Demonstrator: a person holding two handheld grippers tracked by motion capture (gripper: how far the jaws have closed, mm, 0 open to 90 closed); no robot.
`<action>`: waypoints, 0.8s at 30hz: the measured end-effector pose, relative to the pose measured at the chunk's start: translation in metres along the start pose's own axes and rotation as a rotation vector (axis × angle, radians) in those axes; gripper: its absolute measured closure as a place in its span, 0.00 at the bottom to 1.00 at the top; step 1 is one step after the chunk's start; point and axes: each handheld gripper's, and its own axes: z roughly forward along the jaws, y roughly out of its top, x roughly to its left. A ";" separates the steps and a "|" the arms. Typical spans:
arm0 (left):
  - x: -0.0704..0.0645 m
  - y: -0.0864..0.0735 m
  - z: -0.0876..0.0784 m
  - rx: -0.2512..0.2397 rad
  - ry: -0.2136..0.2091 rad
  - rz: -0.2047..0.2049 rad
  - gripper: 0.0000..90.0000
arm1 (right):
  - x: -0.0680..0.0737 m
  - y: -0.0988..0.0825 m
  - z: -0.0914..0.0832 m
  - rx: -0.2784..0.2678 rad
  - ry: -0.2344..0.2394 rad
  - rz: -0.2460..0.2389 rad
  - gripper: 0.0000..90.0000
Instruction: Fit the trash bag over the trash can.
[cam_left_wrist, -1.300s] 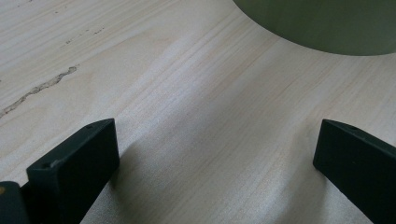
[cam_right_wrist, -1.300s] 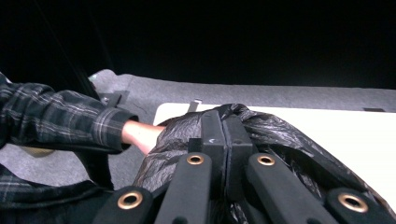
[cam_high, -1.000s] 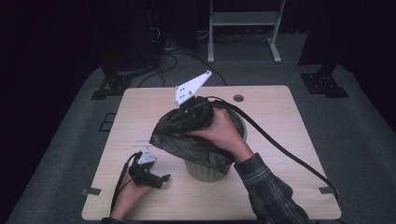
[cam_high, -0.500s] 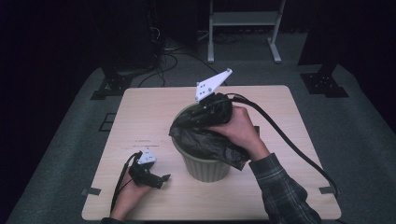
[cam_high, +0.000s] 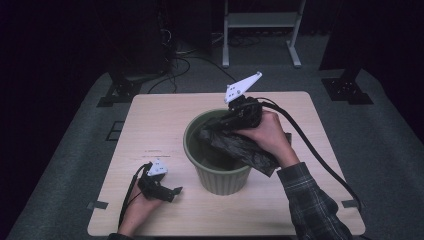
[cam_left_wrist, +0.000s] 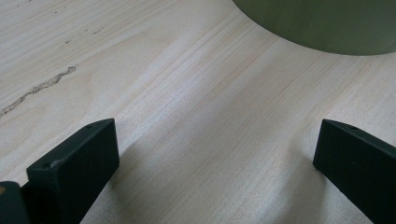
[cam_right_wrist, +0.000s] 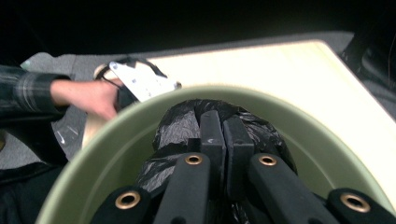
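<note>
Black bag (cam_high: 240, 145): pinched between closed right gripper (cam_right_wrist: 223, 128) jaws, partly lowered inside green bin (cam_high: 220, 177), remainder draped over rim. Lining judged unfinished. Left gripper (cam_left_wrist: 212, 149): wide open, empty, resting beside bin.

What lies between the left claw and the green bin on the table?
Bare wood. In the left gripper view, clear tabletop runs from the left claw, its jaws wide apart, to the green bin; the high view agrees.
</note>
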 end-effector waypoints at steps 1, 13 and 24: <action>0.000 0.000 0.000 0.000 0.000 0.000 0.00 | -0.002 -0.002 0.002 0.012 -0.001 0.007 0.97; 0.000 0.000 0.000 0.000 0.000 0.001 0.00 | -0.009 -0.008 0.020 0.137 -0.020 0.019 0.94; -0.001 0.000 0.000 0.000 0.000 0.001 0.00 | -0.008 -0.012 0.028 0.234 -0.024 0.013 0.89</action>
